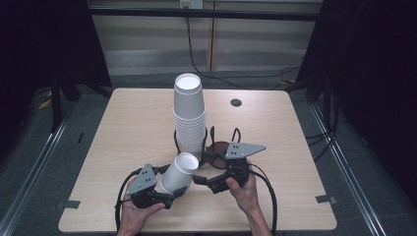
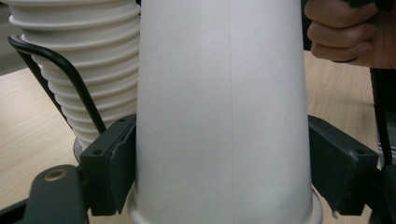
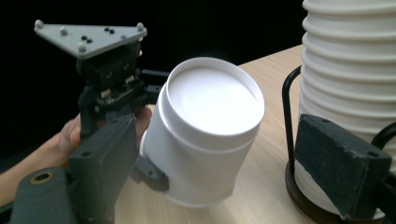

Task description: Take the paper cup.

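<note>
A dark hole (image 1: 236,102) in the table (image 1: 133,128) lies well beyond the fingers (image 3: 341,163); tape (image 1: 325,199) sits far right of them.

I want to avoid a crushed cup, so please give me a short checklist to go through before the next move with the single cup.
1. Left gripper shut on the single cup: ok.
2. Cup wall not dented between the pads: ok in the left gripper view.
3. Right gripper open, jaws off the cup: ok.
4. Cup stack upright in its wire holder: ok.
5. Held cup apart from the stack: cannot tell.
</note>
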